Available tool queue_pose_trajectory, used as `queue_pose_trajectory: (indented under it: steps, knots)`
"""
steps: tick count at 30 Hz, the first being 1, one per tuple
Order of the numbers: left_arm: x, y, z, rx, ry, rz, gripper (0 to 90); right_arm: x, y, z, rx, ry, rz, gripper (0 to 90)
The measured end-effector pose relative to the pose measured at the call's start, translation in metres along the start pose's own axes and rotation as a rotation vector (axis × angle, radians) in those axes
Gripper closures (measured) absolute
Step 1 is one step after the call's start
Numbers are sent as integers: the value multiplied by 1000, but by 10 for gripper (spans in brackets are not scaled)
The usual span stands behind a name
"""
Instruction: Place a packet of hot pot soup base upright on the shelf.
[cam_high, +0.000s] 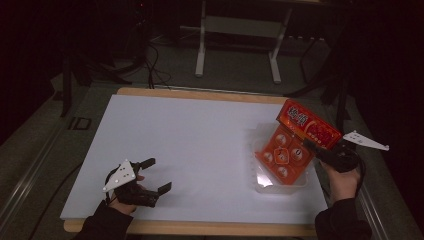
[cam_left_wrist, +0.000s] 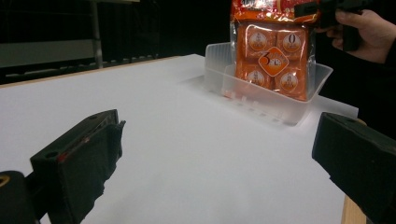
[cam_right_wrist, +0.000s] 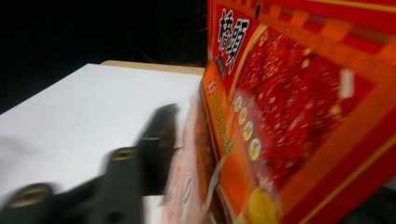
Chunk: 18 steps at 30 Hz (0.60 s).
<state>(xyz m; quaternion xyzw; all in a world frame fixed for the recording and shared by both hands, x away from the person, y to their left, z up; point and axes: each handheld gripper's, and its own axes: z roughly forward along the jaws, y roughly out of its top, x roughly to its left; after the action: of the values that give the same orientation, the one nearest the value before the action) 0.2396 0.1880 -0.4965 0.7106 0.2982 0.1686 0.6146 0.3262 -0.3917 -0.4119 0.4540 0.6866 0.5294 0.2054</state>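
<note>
1. The orange snack pack (cam_high: 292, 145) stands tilted in a clear plastic tub (cam_high: 260, 186) near the right edge of the white table (cam_high: 180, 135). Its lower end is inside the tub and its red header leans up and out to the right.
2. The right gripper (cam_high: 312, 146) is at the pack's upper right, just under the header, held by a hand (cam_high: 345, 180) that comes in from the bottom right.
3. In the right gripper view one black jaw is blurred at the left of the pack (cam_right_wrist: 299, 112), with a little gap between jaw and wrapper. The other jaw is hidden behind the pack. The jaws look parted and off the wrapper, though the pack sits between them.
4. The left gripper (cam_high: 159, 175) rests low on the table near the front left corner, well apart from the tub, with a hand (cam_high: 125, 197) around its body.
5. Its jaws stand wide, with bare table between them in the left gripper view.
6. From that view the pack (cam_left_wrist: 273, 51) stands almost upright in the tub (cam_left_wrist: 280, 105), four small packets showing through the wrapper, with the right hand (cam_left_wrist: 369, 28) at its top.
</note>
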Motion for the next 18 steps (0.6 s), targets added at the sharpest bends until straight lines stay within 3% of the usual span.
queue_pose_trajectory:
  steps: [4, 5, 6, 13, 18]
  knots:
    - [-1, 0, 0, 2, -3, 7, 18, 0, -3, -2, -27, -24, -6, 177]
    - [-2, 0, 1, 4, -5, 10, 18, 0, -4, -3, -33, -34, -21, 154]
    - [-2, 0, 1, 4, -8, 11, 18, 1, -4, -4, -34, -39, -35, 143]
    - [-2, 1, 0, -3, -5, 10, 18, 5, -5, -14, -14, -92, -14, 143]
    - [-2, 1, 0, 3, -5, 14, 18, 12, -10, -27, -20, -142, -42, 143]
